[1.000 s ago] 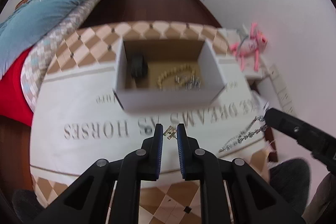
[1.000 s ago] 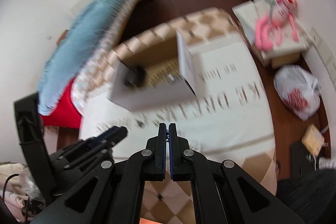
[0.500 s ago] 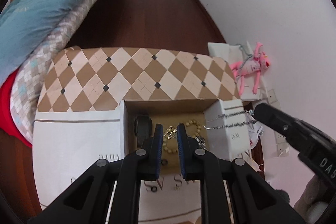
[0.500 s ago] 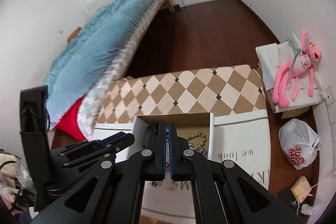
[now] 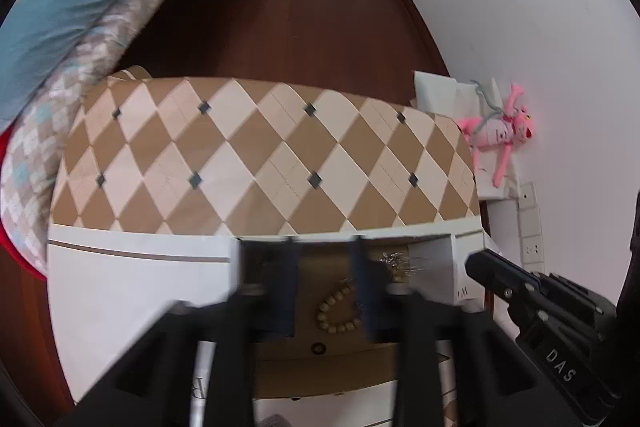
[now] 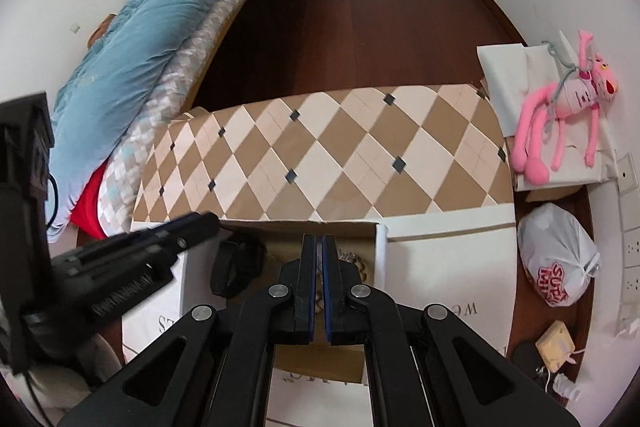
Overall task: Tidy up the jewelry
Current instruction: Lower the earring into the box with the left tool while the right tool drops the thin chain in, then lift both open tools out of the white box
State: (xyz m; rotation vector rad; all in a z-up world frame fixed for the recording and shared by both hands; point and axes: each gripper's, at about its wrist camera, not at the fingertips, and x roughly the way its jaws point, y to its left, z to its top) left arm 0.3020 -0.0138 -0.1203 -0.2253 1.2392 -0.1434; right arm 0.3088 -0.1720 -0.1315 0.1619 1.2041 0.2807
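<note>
A white cardboard box [image 5: 434, 259] with a brown inside stands on the table. In it lie a wooden bead bracelet [image 5: 338, 311], silver jewelry [image 5: 394, 259] at the back right and a black object [image 6: 236, 263] at the left. My left gripper [image 5: 326, 281] hangs blurred over the box with its jaws apart and nothing between them. My right gripper [image 6: 319, 247] is over the box's near side, jaws nearly together with a thin gap; no chain shows in it. It also appears at the right of the left wrist view [image 5: 486, 267].
The table has a diamond-pattern cloth [image 5: 260, 155] at the far half and a white printed cover [image 5: 120, 291] nearer. A bed with a blue quilt [image 6: 140, 47] is at the left. A pink plush toy [image 6: 560, 107] and a white bag [image 6: 556, 259] sit at the right.
Both grippers moved forward over the box. The left jaws opened and the small gold piece they held is gone. The silver chain no longer hangs from the right gripper.
</note>
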